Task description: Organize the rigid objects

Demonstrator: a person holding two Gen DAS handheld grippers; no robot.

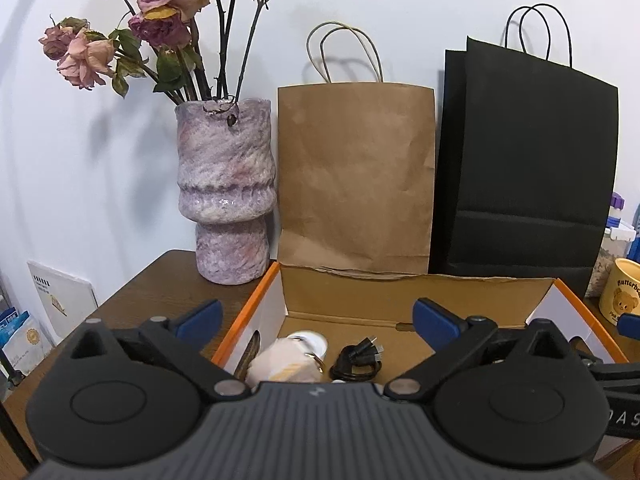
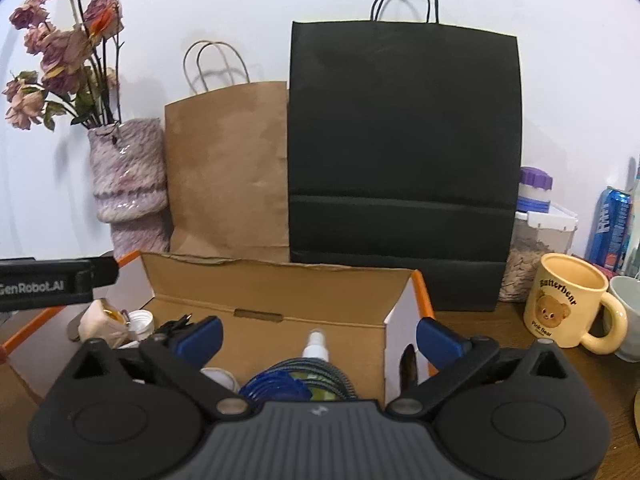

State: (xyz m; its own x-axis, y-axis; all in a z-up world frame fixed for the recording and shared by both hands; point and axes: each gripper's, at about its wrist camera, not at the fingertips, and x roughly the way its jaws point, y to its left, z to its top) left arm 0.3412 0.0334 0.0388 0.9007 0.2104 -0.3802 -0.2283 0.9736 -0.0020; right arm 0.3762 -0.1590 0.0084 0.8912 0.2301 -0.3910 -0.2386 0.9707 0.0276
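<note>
While hovering over the cardboard box (image 2: 276, 288), both grippers, left (image 1: 316, 316) and right (image 2: 318, 336), are being held wide open, fingers empty.

Bright, even indoor light; soft wall shadows, fisheye bending, dark corner vignettes.

You've got a raw cardboard box (image 2: 276, 292), matt inside, white outer walls with orange edges. Vase (image 1: 226, 192) is glazed ceramic, rough texture, glossy. Brown bag (image 1: 356, 176) is creased kraft paper; black bag (image 2: 404, 152) matt paper. Mug (image 2: 568, 300) is glossy ceramic. Table (image 1: 160, 284) is dark wood.
</note>
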